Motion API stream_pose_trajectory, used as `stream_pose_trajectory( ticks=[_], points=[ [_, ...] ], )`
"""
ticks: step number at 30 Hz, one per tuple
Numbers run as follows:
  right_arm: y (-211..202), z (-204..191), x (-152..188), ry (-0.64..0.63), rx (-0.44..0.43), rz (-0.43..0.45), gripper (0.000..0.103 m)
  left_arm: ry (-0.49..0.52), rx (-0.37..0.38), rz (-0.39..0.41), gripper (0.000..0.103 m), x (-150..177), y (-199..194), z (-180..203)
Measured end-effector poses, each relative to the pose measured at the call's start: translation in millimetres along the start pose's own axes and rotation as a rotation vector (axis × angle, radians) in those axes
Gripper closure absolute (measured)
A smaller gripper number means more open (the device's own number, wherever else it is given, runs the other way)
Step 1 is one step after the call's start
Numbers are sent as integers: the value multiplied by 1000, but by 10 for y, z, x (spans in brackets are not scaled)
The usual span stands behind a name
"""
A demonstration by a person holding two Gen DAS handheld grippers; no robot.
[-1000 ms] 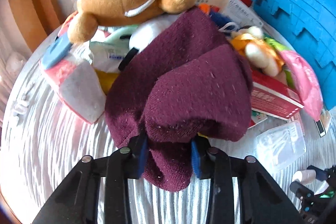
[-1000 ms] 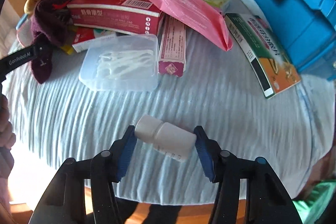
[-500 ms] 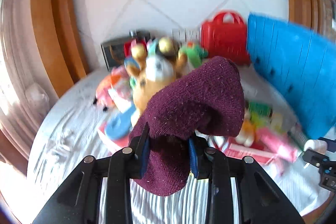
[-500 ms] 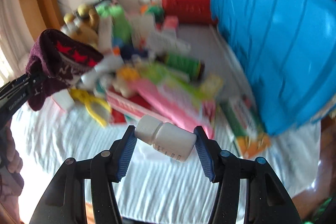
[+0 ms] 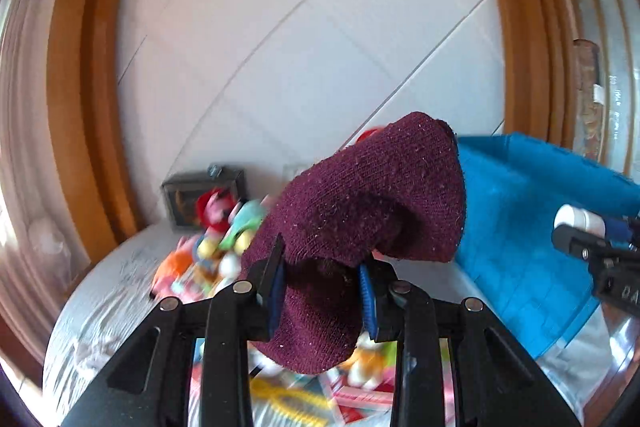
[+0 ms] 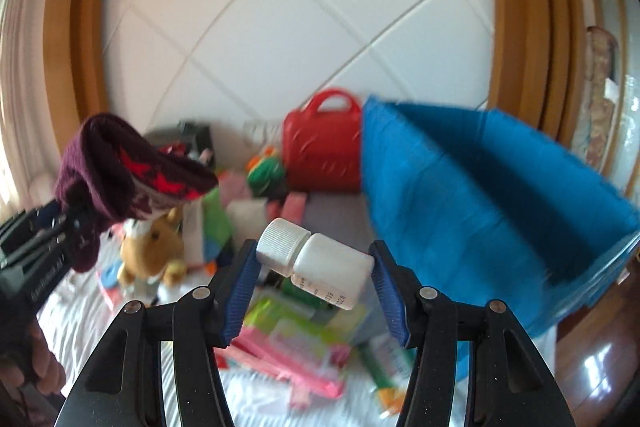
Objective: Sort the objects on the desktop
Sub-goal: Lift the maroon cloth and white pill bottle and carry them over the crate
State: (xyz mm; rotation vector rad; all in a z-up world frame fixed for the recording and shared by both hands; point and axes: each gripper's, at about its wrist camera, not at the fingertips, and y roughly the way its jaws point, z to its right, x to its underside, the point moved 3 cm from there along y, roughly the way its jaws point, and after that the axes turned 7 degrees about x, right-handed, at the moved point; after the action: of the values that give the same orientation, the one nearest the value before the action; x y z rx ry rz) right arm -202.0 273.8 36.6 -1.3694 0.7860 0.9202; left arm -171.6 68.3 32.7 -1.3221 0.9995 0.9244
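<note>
Right gripper (image 6: pixel 316 291) clamps the white bottle (image 6: pixel 320 259) crosswise, nearer the blue bin (image 6: pixel 500 211) than left gripper (image 5: pixel 322 291) pinching the maroon sock (image 5: pixel 360 227).

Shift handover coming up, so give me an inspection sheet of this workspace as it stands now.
Surface: table under a white ribbed cloth, crowded.
Job's things: maroon knitted sock and white plastic pill bottle with ribbed cap, both held in the air; big blue plastic basket at right.
Clutter: tan plush bear, red plastic carry case, pink and green packets, blurred.
Grippers: left claw shut on the sock; right claw shut on the bottle.
Cables: nothing seen.
Surroundings: white tiled wall, wooden frame.
</note>
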Motion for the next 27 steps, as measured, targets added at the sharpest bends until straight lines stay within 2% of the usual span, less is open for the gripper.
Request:
stream_pose_trajectory(
  ticks=[4,10,13,15,17,19,22,27],
  points=[
    [-52,634,-289,7,45,67,48,1,53,81,73,-401,105,718],
    [12,1778,-688,-21,143,117,48,-3,160,132,73,-1019,417,1924],
    [102,2226,-761,-45,175,110,48,-30,219,75,73,-1187,675,2498],
    [160,2445,-777,-55,183,105,48,-15,221,-9,73,-1199,884,2879],
    [267,2668,-771,-47,165,92,48,11,214,-128,72,-1113,1138,3142],
    [359,2869,-748,-32,147,70,48,3,224,-220,70,-984,1285,3304],
    [495,3028,-659,-30,119,39,48,-13,193,-321,67,-839,1498,3401],
    [761,3119,-641,-52,97,-14,48,-19,121,-360,64,-778,1601,3456]
  ],
)
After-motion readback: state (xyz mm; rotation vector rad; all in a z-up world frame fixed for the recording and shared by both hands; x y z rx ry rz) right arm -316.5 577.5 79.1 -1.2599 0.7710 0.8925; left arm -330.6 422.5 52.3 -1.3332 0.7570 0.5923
